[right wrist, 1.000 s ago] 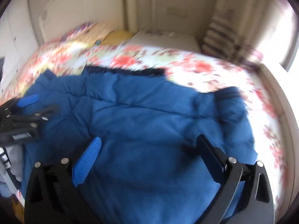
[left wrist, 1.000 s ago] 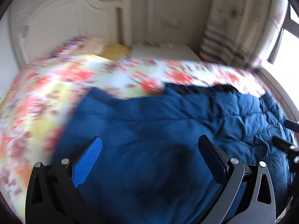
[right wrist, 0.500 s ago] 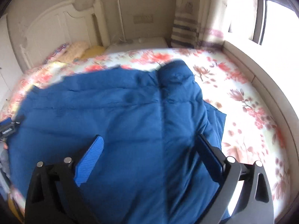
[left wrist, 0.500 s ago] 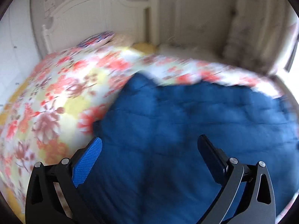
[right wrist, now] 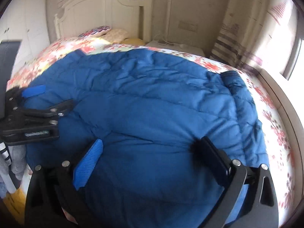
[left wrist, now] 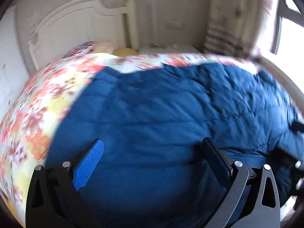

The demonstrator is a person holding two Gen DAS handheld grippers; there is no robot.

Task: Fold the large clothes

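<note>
Right now a large quilted dark-blue padded jacket (right wrist: 152, 104) lies spread over a bed covered with a floral sheet of red, orange and yellow blossoms on white (right wrist: 275, 133), filling most of the mattress from the near edge up toward the head end. The left tongs (left wrist: 152, 157) are released, their two fingers spread wide with only blue fabric showing between them; one finger carries a textured blue pad (left wrist: 88, 168), the other is plain black. They hang above the jacket's near-left part, close to where the floral sheet (left wrist: 38, 114) shows along the bed's left side. The right tongs (right wrist: 150, 155) are likewise released, fingers wide apart, over the jacket's near-right part; whether they touch the cloth I cannot tell. In the right wrist view the left tongs (right wrist: 38, 102) appear side-on at the jacket's left edge. A darker ribbed cuff or hem (right wrist: 231, 75) sits toward the bed's right side. At the head end stand a white arched wooden headboard (right wrist: 102, 11), a patterned round cushion (right wrist: 96, 31) and a cream pillow (right wrist: 117, 34). A white bedside stand (right wrist: 176, 46) and a striped curtain (right wrist: 228, 45) lie beyond the bed's far right corner. The left wrist view is blurred
</note>
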